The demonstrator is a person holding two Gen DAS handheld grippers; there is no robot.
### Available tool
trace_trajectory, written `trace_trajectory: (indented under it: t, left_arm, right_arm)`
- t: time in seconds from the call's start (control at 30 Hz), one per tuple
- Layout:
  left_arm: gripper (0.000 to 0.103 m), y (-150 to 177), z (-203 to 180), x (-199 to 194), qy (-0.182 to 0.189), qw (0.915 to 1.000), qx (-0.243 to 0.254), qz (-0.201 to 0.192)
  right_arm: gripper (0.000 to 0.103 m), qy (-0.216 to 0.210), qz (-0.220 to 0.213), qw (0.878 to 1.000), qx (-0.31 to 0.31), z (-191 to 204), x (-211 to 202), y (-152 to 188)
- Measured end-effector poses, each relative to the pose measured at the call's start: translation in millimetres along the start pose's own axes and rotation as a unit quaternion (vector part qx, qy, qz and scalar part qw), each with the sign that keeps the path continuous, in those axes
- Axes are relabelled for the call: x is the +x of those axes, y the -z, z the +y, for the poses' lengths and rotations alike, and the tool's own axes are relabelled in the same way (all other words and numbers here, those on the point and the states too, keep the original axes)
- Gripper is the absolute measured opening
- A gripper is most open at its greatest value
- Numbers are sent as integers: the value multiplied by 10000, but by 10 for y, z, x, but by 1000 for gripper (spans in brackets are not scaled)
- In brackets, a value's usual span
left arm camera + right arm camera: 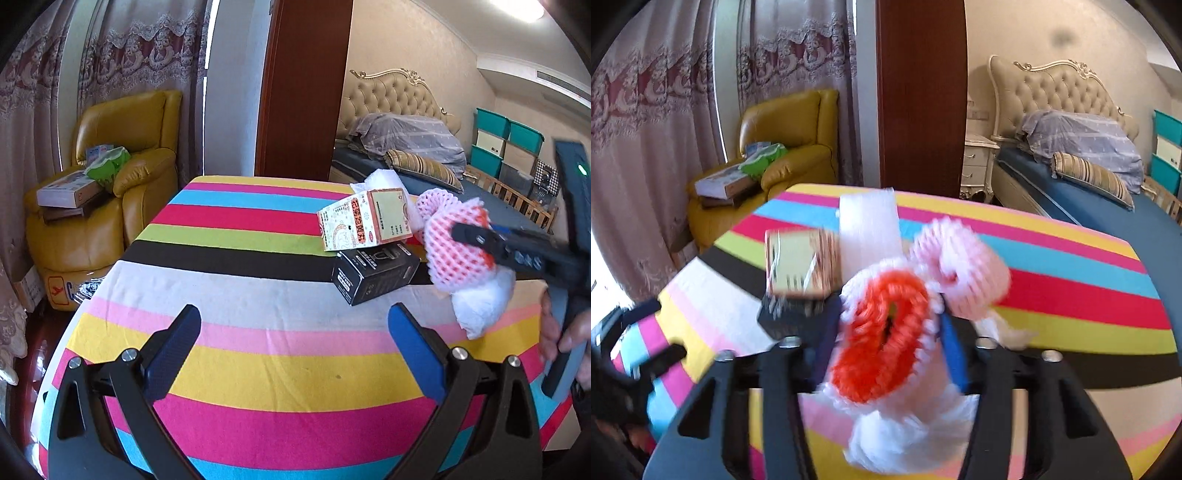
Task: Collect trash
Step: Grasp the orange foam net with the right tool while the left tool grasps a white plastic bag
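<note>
My right gripper [886, 332] is shut on a bundle of pink, orange and white foam fruit netting [882, 343] and holds it above the striped table; it also shows in the left wrist view [458, 247], where the right gripper [465, 236] comes in from the right. My left gripper [291, 332] is open and empty over the table's near part. A beige medicine carton [364, 219] lies on a black box [375, 275], with white foam wrap [384, 179] behind them. In the right wrist view the carton [798, 262], black box [790, 314] and foam wrap [868, 229] lie just past the netting.
The table has a striped cloth [240, 229]. A yellow armchair [122, 173] with boxes on it stands at the back left. A brown door [303, 85] and a bed [406, 147] are behind the table. Teal storage bins [506, 136] are stacked far right.
</note>
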State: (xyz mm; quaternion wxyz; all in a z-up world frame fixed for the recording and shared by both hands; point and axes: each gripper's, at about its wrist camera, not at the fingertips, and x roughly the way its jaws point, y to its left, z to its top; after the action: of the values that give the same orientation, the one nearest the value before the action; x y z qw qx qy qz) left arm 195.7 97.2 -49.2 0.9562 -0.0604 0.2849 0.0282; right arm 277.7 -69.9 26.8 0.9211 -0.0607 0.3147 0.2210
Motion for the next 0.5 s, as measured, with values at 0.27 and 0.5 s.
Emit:
trace_trajectory:
  t: [0.27,0.5]
  left_arm:
    - [98,116,-352,82,251,9989,321,246]
    - [98,132,-776,106,711,9949,562,451]
  right_arm:
    - [37,-543,-473,9947,735,-347,-503,234]
    - [37,-797,-814,9874,1101,-525,-742,238]
